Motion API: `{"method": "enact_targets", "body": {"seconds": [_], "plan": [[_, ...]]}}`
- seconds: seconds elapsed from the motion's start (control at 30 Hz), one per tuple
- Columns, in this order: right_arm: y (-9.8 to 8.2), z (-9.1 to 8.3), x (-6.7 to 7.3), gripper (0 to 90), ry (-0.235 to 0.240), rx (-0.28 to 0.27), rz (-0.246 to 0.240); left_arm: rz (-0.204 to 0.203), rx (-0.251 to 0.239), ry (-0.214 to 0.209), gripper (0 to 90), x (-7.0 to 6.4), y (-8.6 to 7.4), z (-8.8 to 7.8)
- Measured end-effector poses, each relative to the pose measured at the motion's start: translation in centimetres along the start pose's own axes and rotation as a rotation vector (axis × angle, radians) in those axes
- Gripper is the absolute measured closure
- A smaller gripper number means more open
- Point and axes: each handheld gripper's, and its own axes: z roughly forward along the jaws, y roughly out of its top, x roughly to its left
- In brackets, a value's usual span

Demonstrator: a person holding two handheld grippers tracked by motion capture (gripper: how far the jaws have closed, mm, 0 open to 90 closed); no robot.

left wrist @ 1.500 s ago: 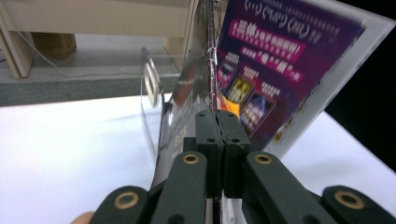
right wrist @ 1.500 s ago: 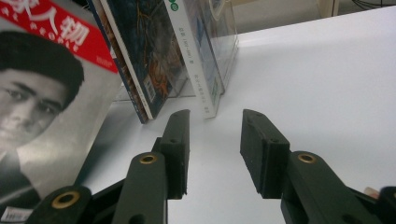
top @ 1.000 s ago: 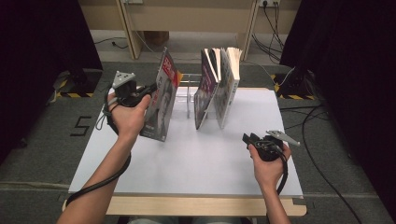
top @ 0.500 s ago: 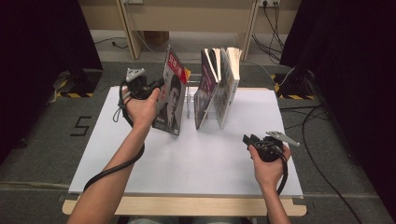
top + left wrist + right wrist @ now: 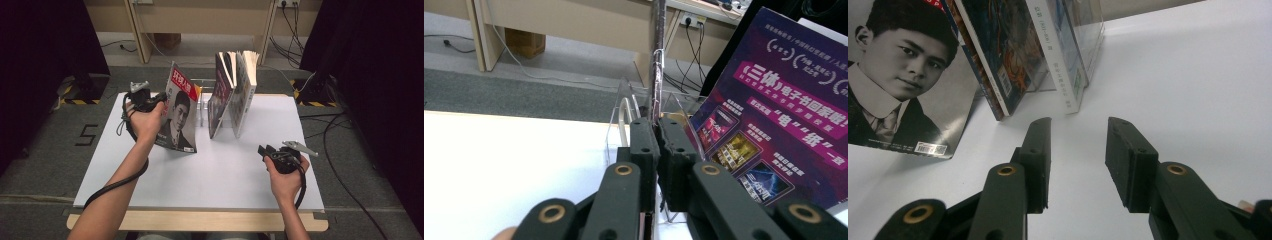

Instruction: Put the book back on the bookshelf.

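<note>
A magazine [image 5: 179,117] with a black-and-white portrait cover stands tilted left of a clear rack [image 5: 202,102], its lower edge at the white tabletop. My left gripper [image 5: 164,98] grips its upper left edge. In the left gripper view the thin edge of the magazine [image 5: 657,60] runs up between the pads of the left gripper [image 5: 656,131]; the jaws have just been opening slightly, with the magazine still between them. My right gripper [image 5: 262,149] rests low at the near right, open and empty. The right gripper [image 5: 1078,131] points at the portrait magazine [image 5: 893,75] and rack.
Two more magazines [image 5: 235,90] lean upright in the rack; one shows a purple back cover [image 5: 784,110]. The white board [image 5: 225,175] lies on a wooden table with its front edge [image 5: 200,221] near me. Cables and dark curtains surround the table.
My left hand has carried the portrait magazine to the right and down, closer to the rack, and its cover has turned more toward the camera. The right hand has stayed put.
</note>
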Motion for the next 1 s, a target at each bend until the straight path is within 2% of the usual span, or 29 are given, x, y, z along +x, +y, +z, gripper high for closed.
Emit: {"method": "enact_targets", "body": {"seconds": [0.2,0.3,0.37,0.47,0.5,0.57,0.63,0.73,0.9,1.0], "plan": [[0.0,0.0,-0.2,63.2,0.002,0.001,0.004,-0.008,0.049,0.014,75.5,0.1,0.1,0.6],[0.0,0.0,-0.2,62.8,0.004,0.005,0.008,-0.002,0.137,0.012,63.1,0.2,0.0,1.4],[0.0,0.0,-0.3,62.4,0.005,0.009,0.008,-0.002,0.170,0.013,60.7,0.3,-0.1,1.9],[-0.1,0.1,-0.3,61.9,0.007,0.016,0.012,0.012,0.219,0.005,62.9,0.5,0.2,2.7],[-0.1,0.1,-0.4,61.8,0.006,0.019,0.010,0.032,0.234,-0.003,68.4,0.5,0.4,2.9],[-0.1,0.2,-0.4,61.9,0.006,0.023,0.016,0.045,0.249,-0.014,79.1,0.5,0.9,3.2],[-0.2,0.2,-0.4,61.9,0.010,0.033,0.020,0.054,0.272,-0.017,83.6,0.4,1.3,3.5],[-0.3,0.4,-0.4,61.8,0.015,0.046,0.020,0.097,0.305,-0.015,85.9,-0.3,1.8,3.9],[-0.4,0.4,-0.4,62.1,0.015,0.052,0.019,0.083,0.310,-0.004,86.1,-0.4,1.9,4.1],[-0.3,0.4,-0.5,62.2,0.013,0.048,0.018,0.090,0.303,-0.013,86.2,-0.3,1.8,4.0]]}}
